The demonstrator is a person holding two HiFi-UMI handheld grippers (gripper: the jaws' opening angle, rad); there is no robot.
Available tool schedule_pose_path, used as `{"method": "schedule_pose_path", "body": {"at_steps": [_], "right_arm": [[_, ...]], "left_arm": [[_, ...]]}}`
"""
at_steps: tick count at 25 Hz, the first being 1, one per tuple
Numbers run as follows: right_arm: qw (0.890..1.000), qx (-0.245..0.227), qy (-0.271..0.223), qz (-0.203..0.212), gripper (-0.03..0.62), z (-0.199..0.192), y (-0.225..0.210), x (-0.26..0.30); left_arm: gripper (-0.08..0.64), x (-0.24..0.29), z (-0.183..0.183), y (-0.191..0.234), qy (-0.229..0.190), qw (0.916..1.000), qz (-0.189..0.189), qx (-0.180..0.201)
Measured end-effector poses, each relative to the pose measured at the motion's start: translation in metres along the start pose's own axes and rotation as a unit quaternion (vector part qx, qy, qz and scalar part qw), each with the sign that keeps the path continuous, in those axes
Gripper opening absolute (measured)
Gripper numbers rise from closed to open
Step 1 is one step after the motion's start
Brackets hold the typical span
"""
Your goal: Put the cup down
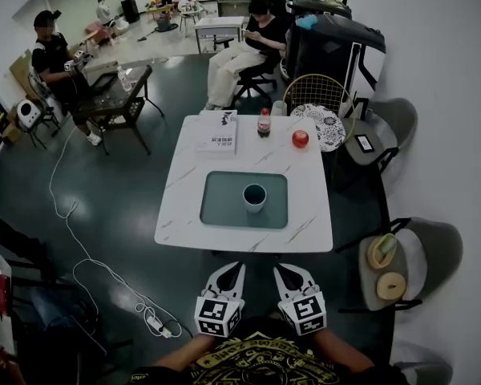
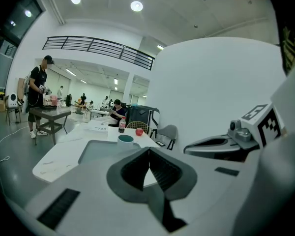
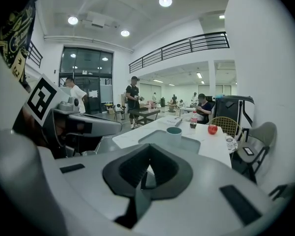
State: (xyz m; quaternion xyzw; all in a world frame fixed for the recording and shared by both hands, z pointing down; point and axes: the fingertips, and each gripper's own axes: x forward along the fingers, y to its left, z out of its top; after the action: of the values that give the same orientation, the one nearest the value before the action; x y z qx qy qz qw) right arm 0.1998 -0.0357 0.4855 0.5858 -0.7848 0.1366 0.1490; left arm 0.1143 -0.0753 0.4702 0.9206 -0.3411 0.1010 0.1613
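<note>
Two clenched, empty: left claw (image 1: 234,266), right claw (image 1: 282,269) | cup (image 1: 254,196) upright on mat (image 1: 223,207), worktop (image 1: 184,184) | likely ceramic: stiff, light, breakable, slick | grip across rim wall

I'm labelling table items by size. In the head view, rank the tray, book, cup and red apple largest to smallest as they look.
1. tray
2. book
3. cup
4. red apple; it sits farther from the camera, so its gap to the cup is unsure.

Print on the book (image 1: 217,132) illegibly small
</note>
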Motion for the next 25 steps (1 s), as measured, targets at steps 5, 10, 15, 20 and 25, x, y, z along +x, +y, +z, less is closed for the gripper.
{"method": "schedule_pose_path", "body": {"at_steps": [5, 10, 15, 20, 25], "right_arm": [[1.000, -0.003, -0.003, 0.024, 0.008, -0.008, -0.013, -0.026], [0.999, -0.006, -0.001, 0.053, 0.008, -0.024, -0.016, -0.045], [0.998, -0.011, 0.002, 0.070, 0.006, -0.042, -0.018, -0.059], [0.997, -0.017, 0.008, 0.079, 0.006, -0.054, -0.023, -0.069], [0.996, -0.012, 0.010, 0.083, 0.005, -0.059, -0.023, -0.073]], "left_arm": [[0.011, -0.002, -0.007, -0.026, -0.001, 0.9997, 0.023, -0.012], [0.011, -0.006, -0.020, -0.047, -0.001, 0.9987, 0.048, -0.020], [0.011, -0.009, -0.037, -0.067, -0.001, 0.9982, 0.058, -0.017], [0.011, -0.012, -0.051, -0.075, -0.001, 0.9969, 0.073, -0.028], [0.011, -0.015, -0.051, -0.081, -0.006, 0.9969, 0.075, -0.021]]}}
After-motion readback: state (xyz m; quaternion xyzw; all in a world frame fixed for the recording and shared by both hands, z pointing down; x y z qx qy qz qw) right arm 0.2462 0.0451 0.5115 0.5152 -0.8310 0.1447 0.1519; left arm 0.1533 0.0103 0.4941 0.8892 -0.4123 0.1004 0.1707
